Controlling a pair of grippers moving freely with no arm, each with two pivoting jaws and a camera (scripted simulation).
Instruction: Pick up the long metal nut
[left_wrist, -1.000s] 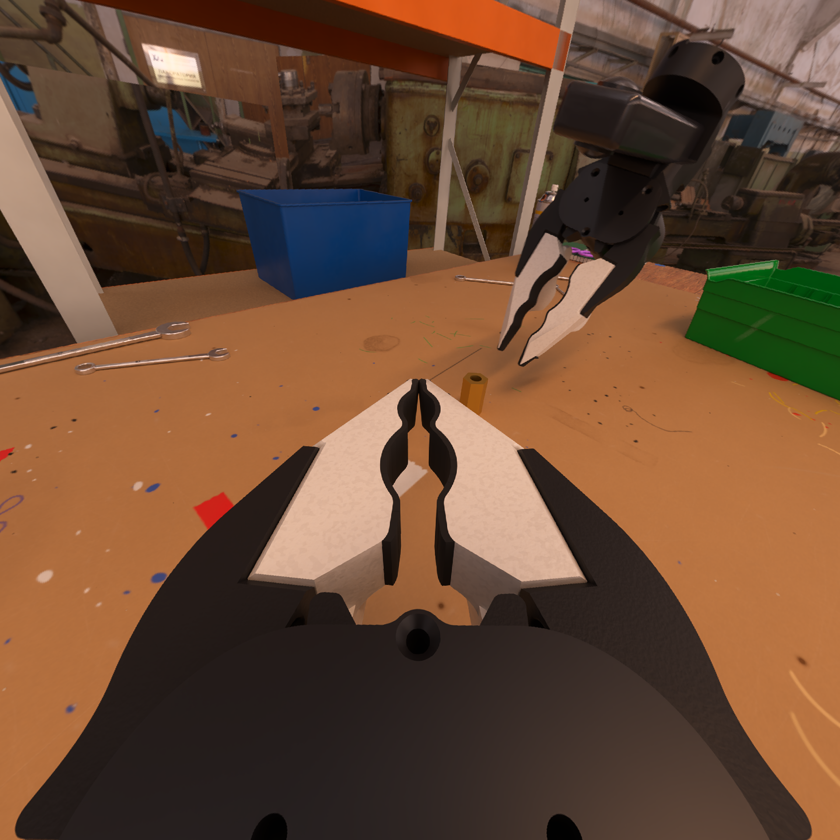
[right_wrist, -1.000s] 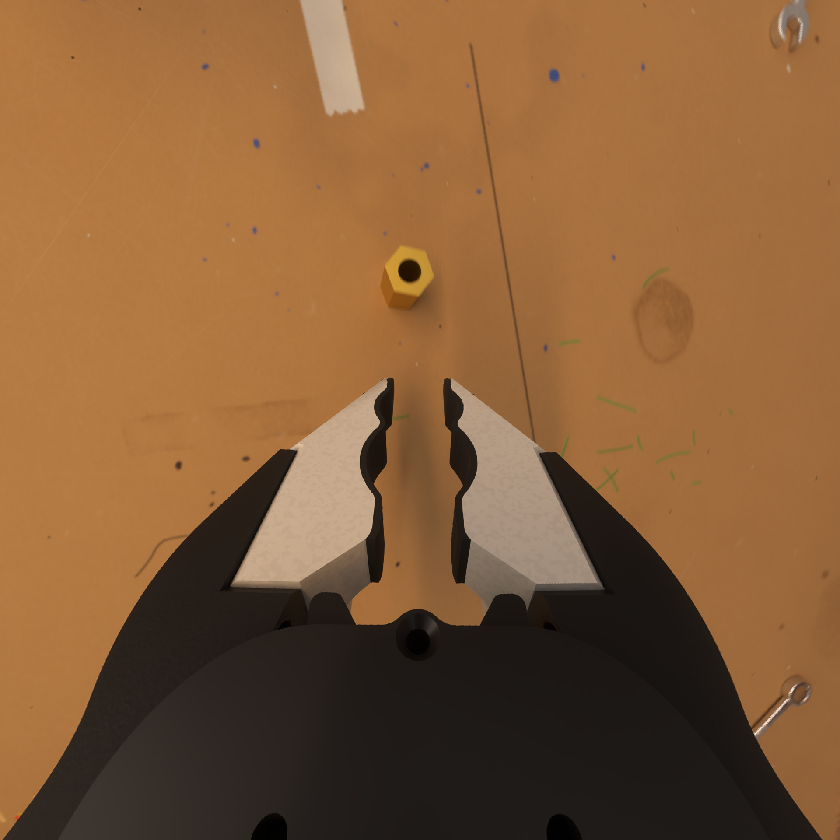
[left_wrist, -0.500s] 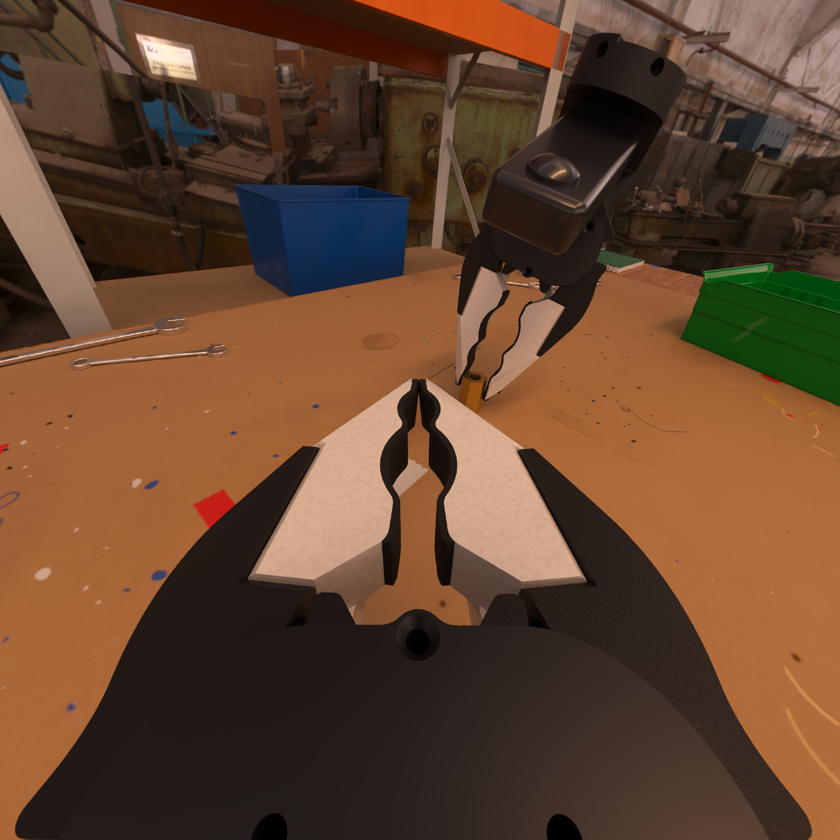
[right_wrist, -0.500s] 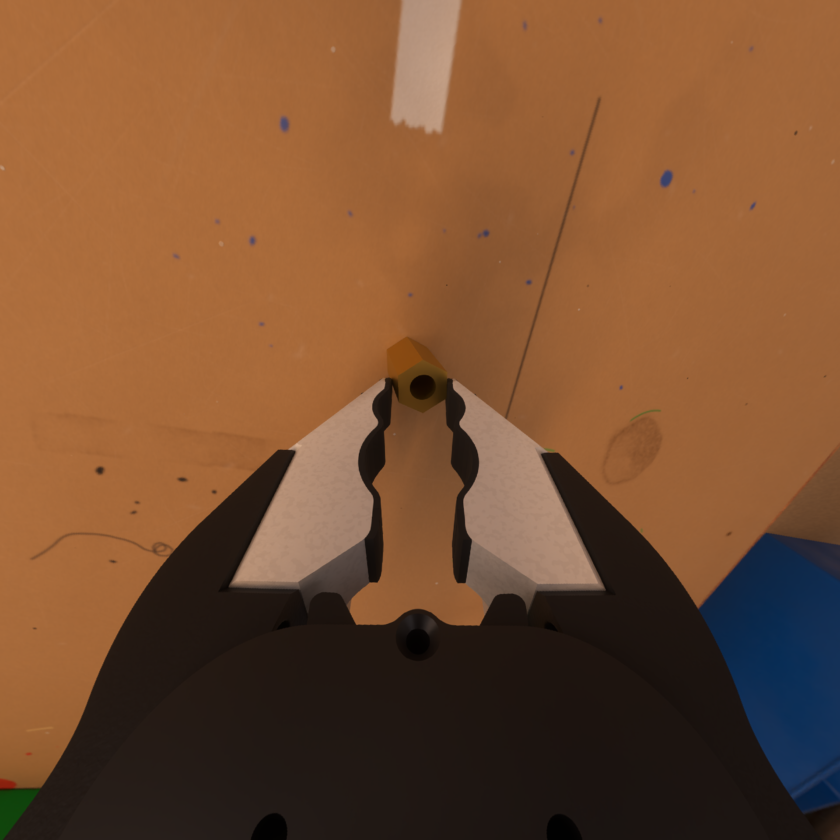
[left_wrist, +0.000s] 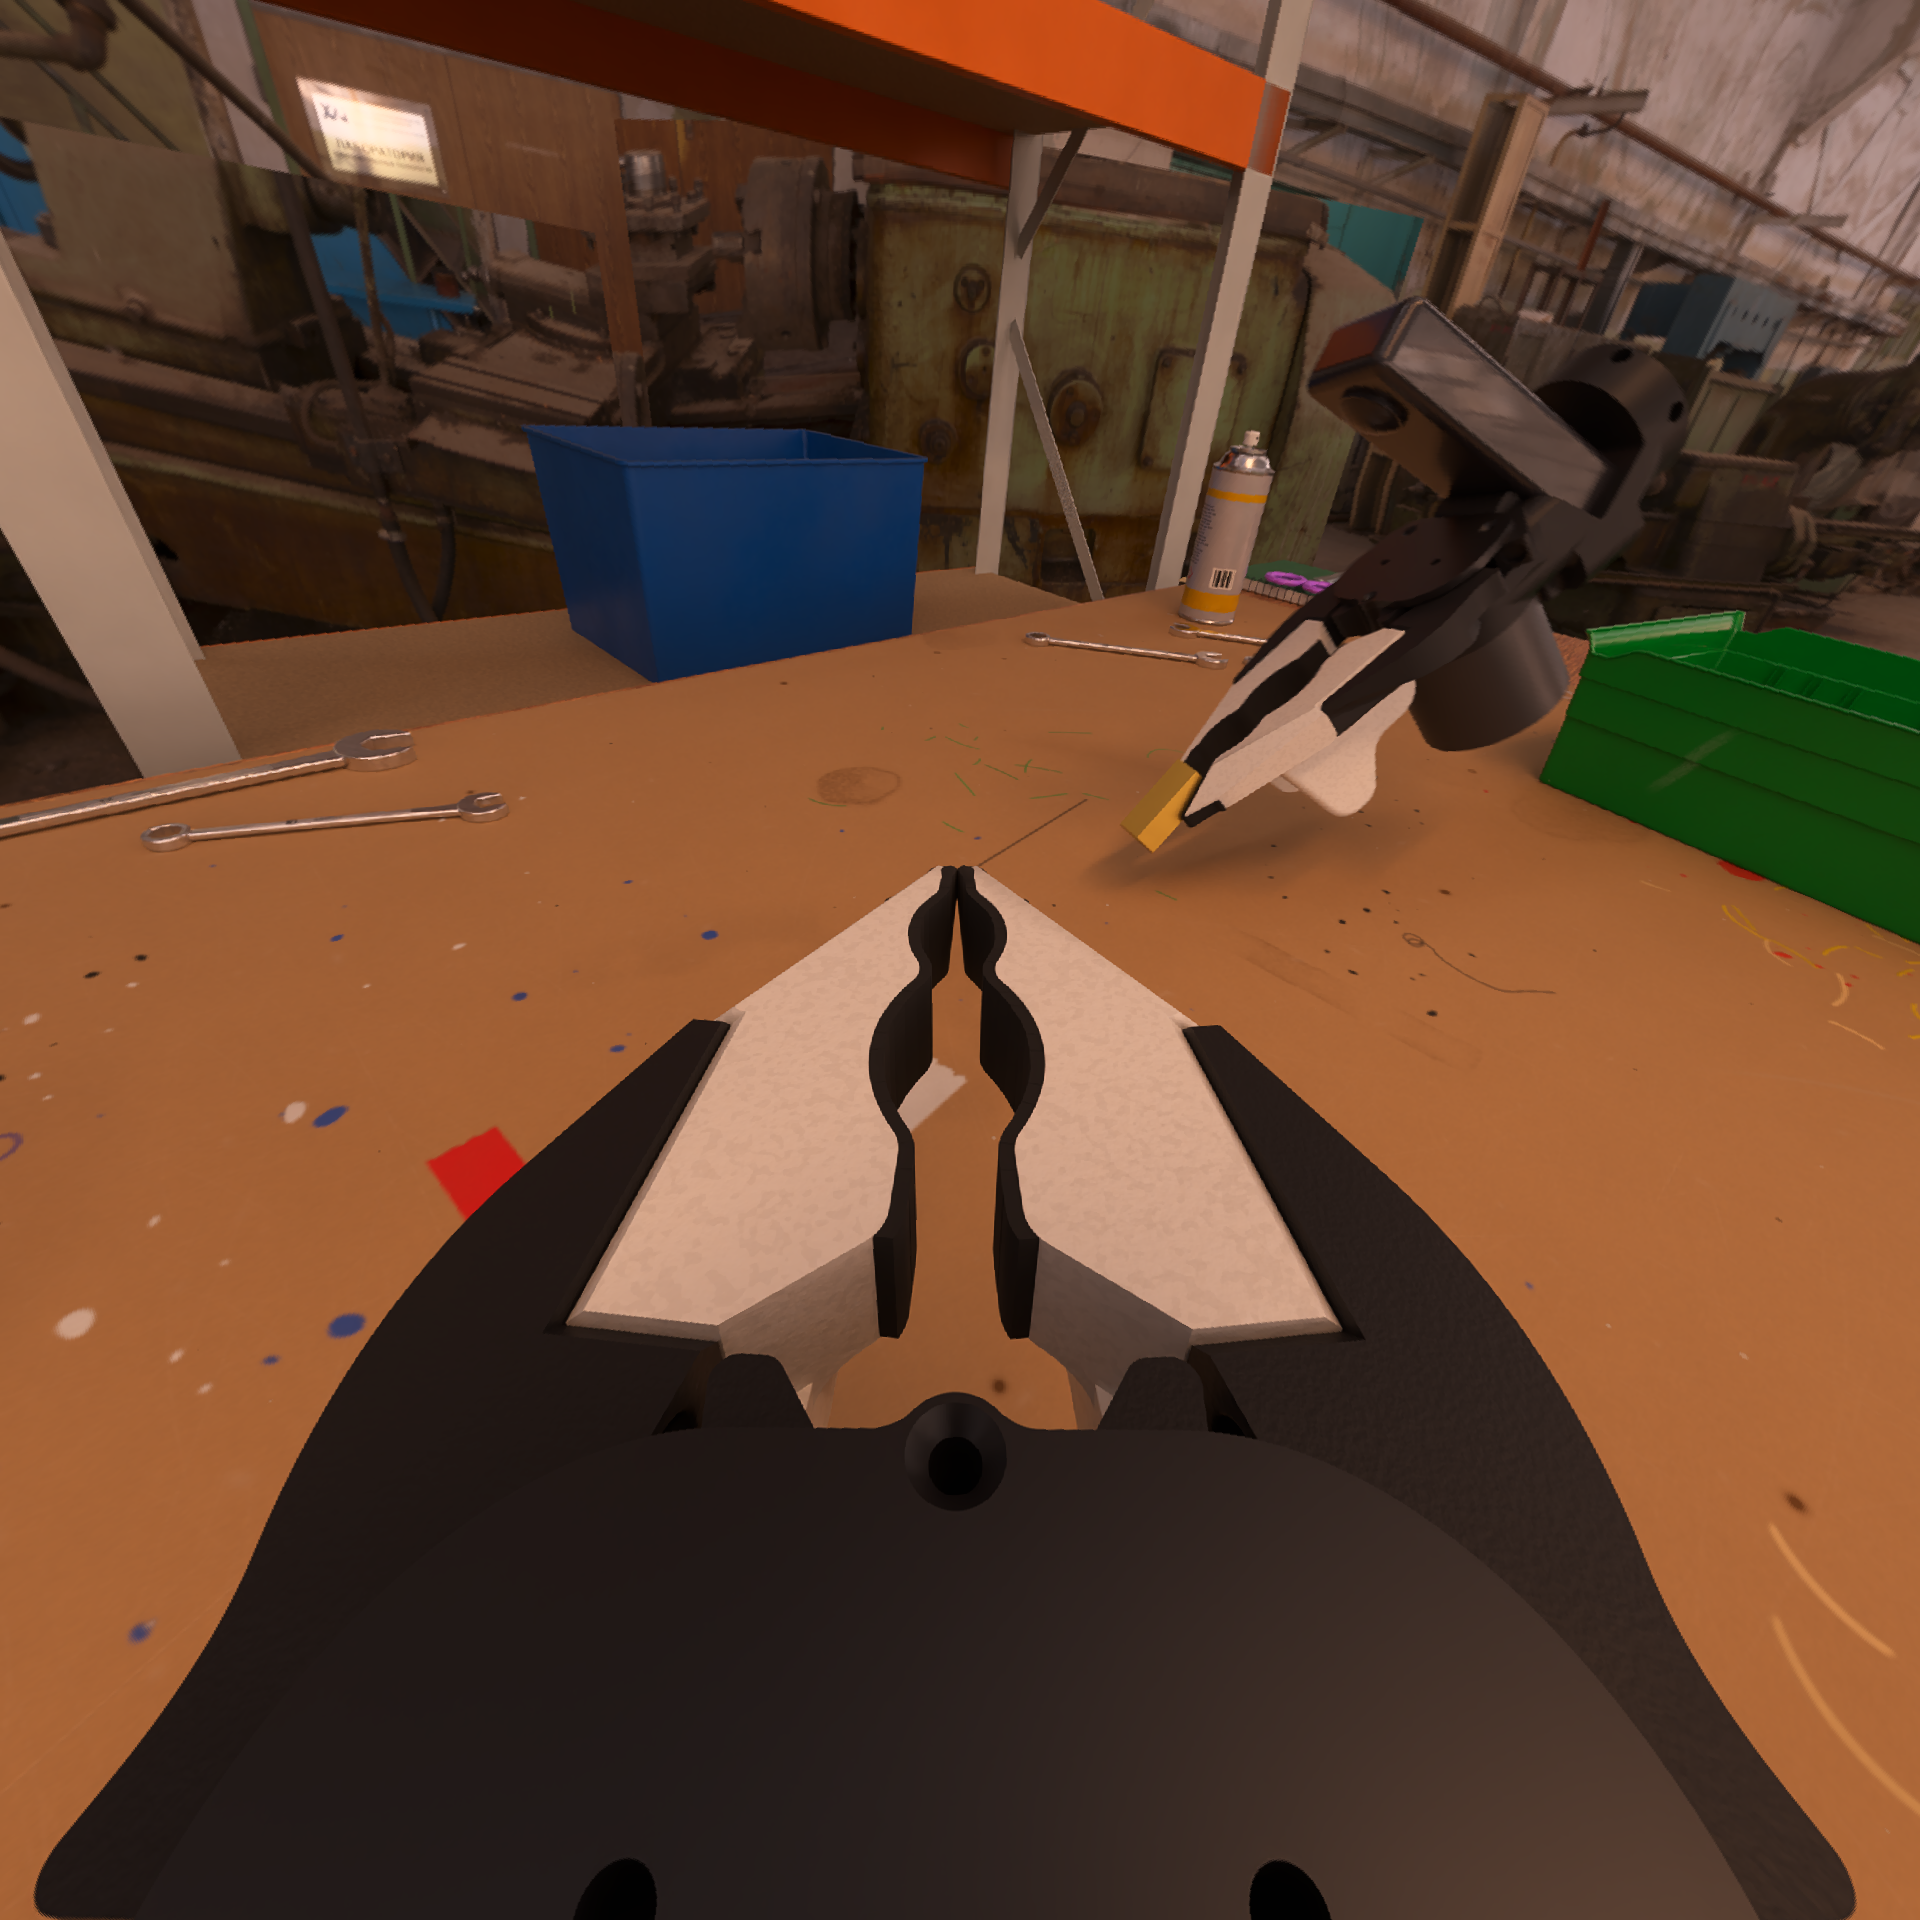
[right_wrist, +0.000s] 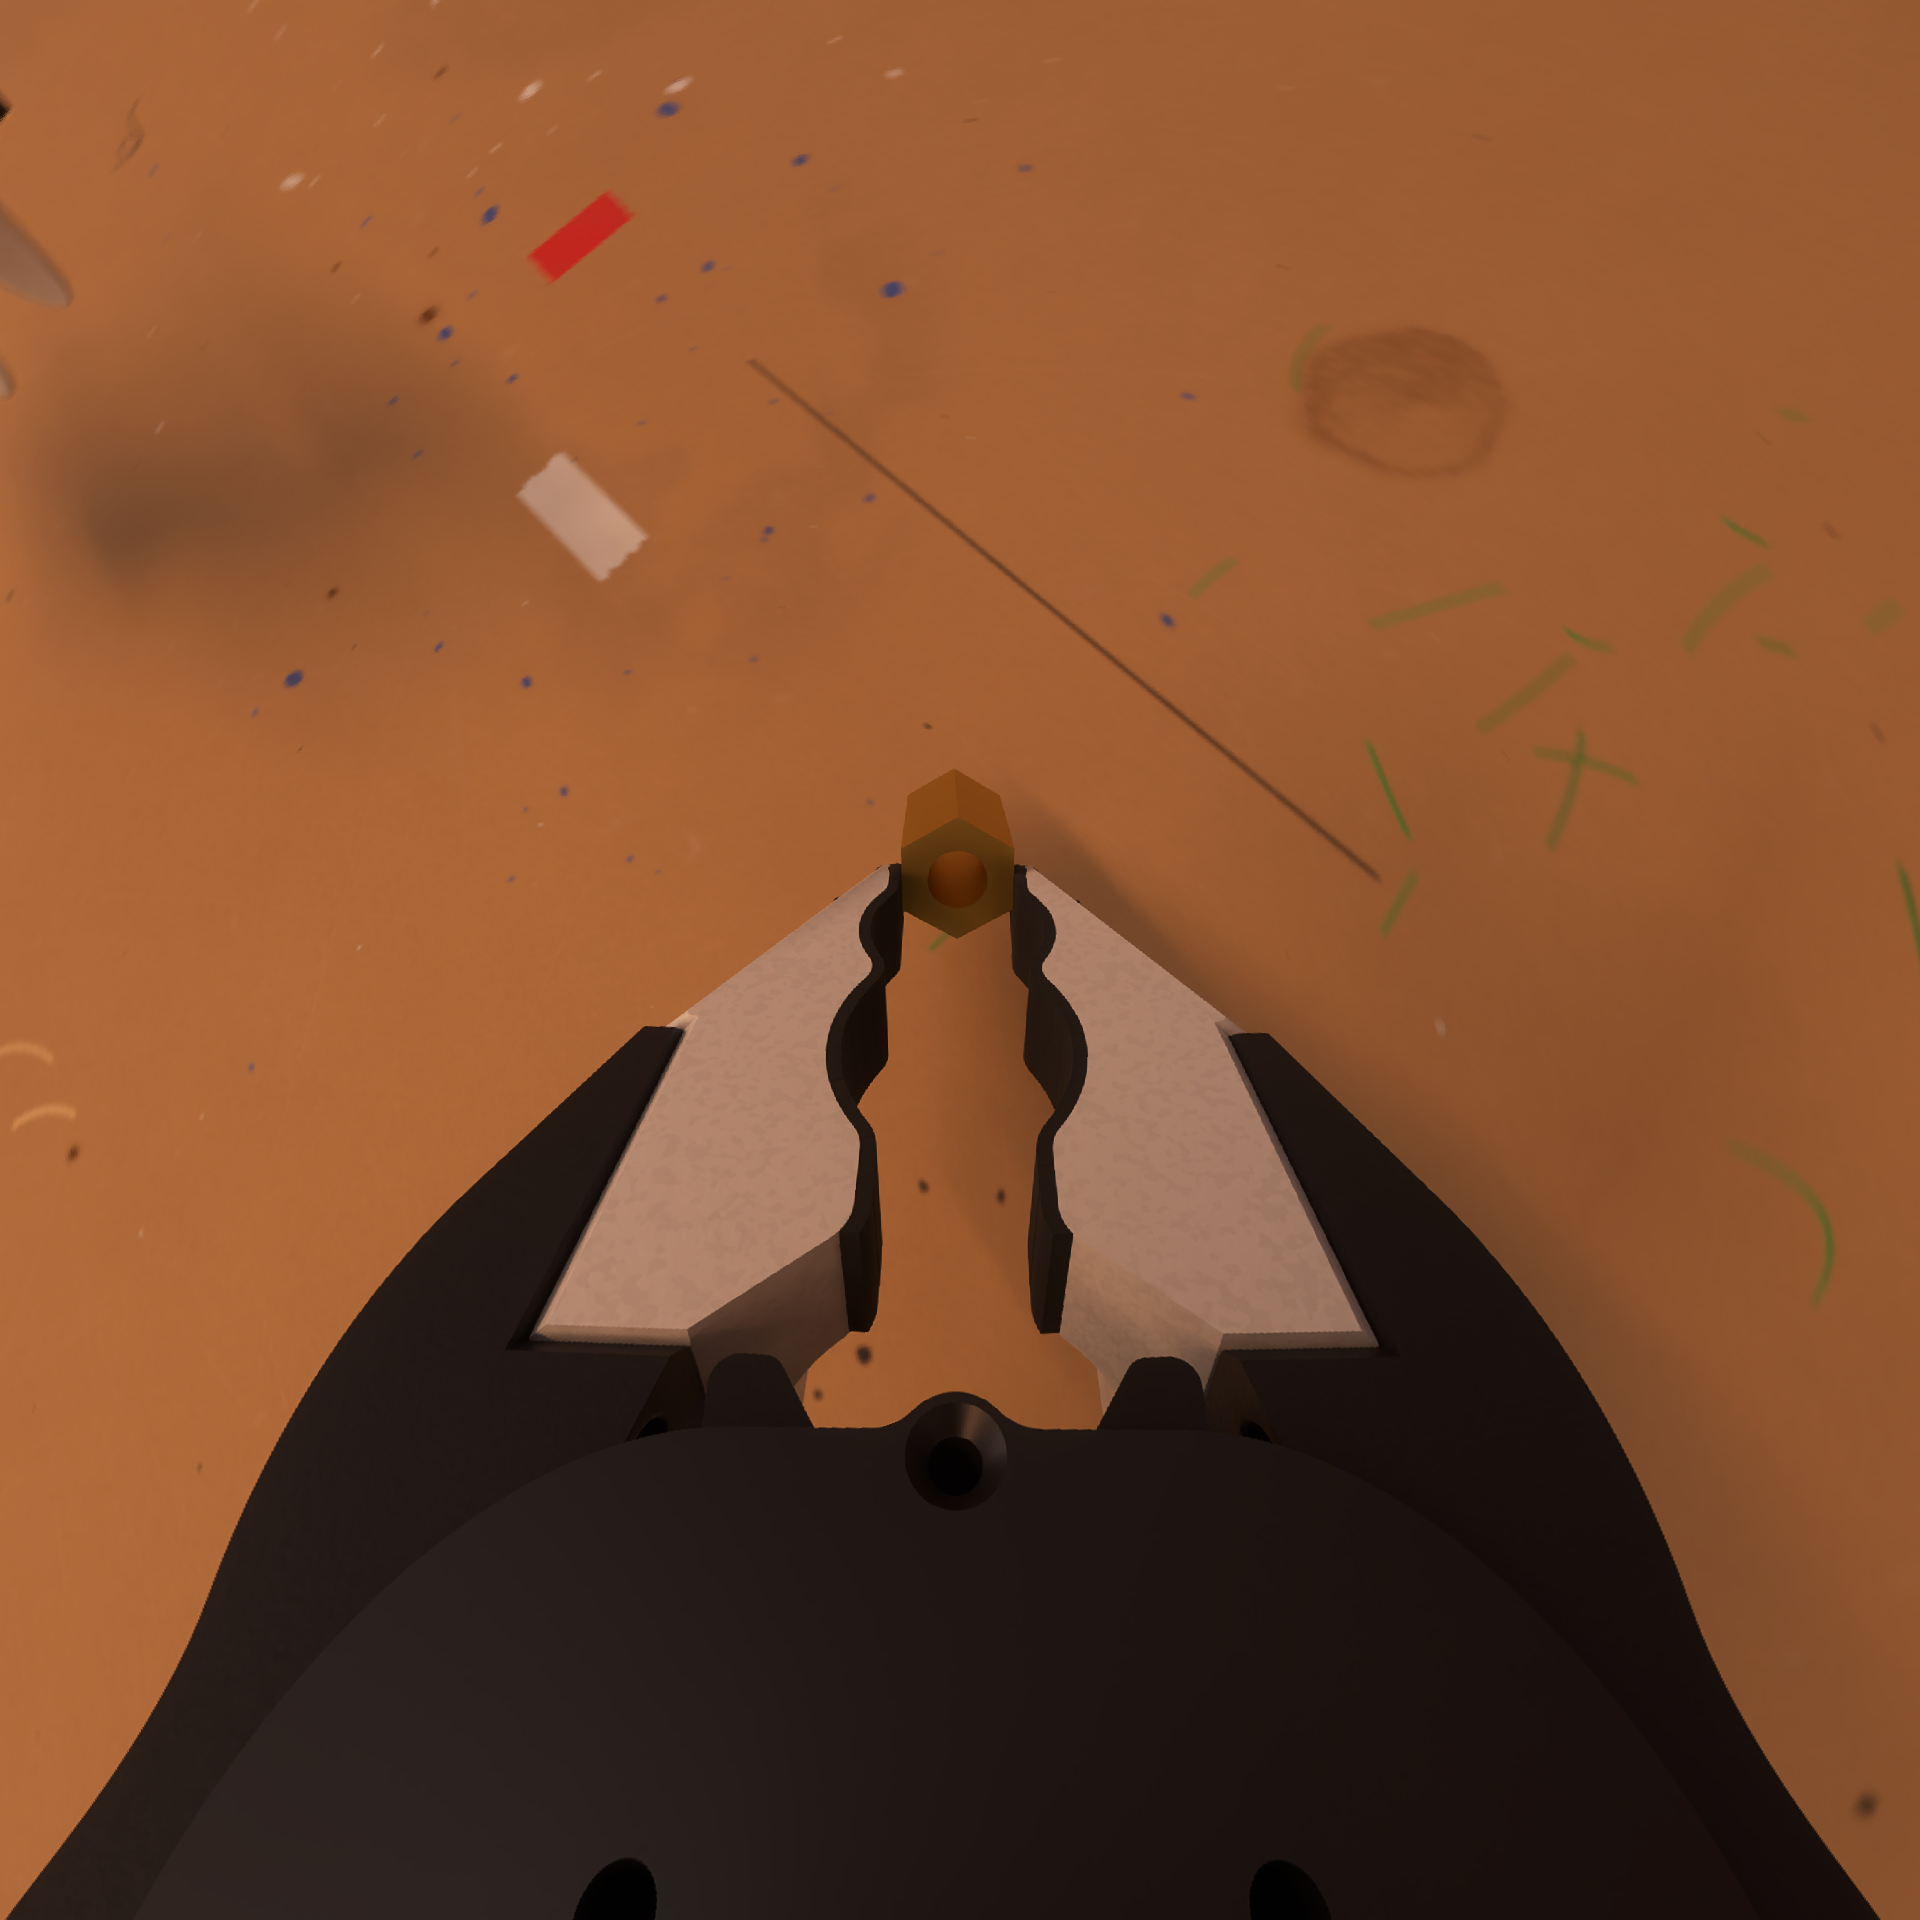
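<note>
The long brass-coloured hexagonal nut (right_wrist: 956, 868) sits pinched between the fingertips of my right gripper (right_wrist: 956, 883), which is shut on it; I look down its bore. In the left wrist view the same nut (left_wrist: 1162, 807) sticks out of the right gripper (left_wrist: 1195, 800) tilted, just above the brown bench top, to the right and ahead of my left gripper. My left gripper (left_wrist: 956, 878) is shut and empty, low over the bench, its tips touching.
A blue bin (left_wrist: 732, 540) stands at the back of the bench, a green tray (left_wrist: 1756, 748) at the right, a spray can (left_wrist: 1226, 530) behind. Spanners (left_wrist: 322, 826) lie at left and far back (left_wrist: 1122, 649). Red (right_wrist: 580, 235) and white (right_wrist: 582, 516) tape patches mark the bench.
My right gripper came down over the nut, shut on it, then swung right and tilted low with the nut in its tips. My left gripper has not moved.
</note>
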